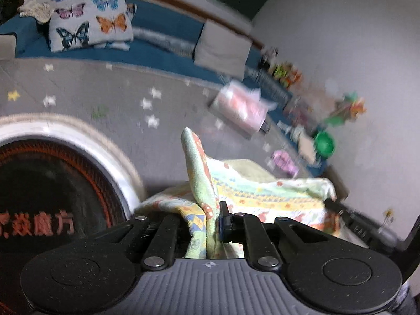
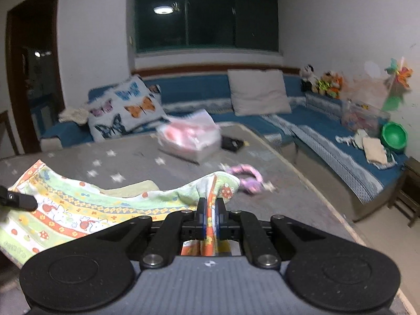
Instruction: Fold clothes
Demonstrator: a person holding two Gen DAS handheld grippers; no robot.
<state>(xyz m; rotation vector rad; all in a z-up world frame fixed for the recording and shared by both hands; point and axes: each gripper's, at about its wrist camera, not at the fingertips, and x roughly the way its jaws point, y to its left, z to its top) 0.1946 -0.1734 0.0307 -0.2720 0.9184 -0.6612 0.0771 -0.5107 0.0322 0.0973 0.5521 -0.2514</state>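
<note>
A pastel cloth (image 2: 78,204) printed with green, yellow and orange bands and small animals hangs lifted over the grey star-patterned mat (image 2: 136,157), stretched between both grippers. My right gripper (image 2: 211,210) is shut on one bunched orange-edged corner, which stands up between its blue pads. My left gripper (image 1: 210,218) is shut on another bunched corner of the cloth (image 1: 199,183); the fabric hides its left finger. A black finger of the left gripper (image 2: 18,200) shows at the far left of the right wrist view, on the cloth's edge.
On the mat lie a pink-and-white plastic package (image 2: 189,136), a small black object (image 2: 232,143) and a pink toy (image 2: 249,178). A blue sofa (image 2: 328,126) with a butterfly pillow (image 2: 126,107), grey pillow (image 2: 260,92), green bowl (image 2: 393,136). A round black-and-red object (image 1: 52,197) sits at left.
</note>
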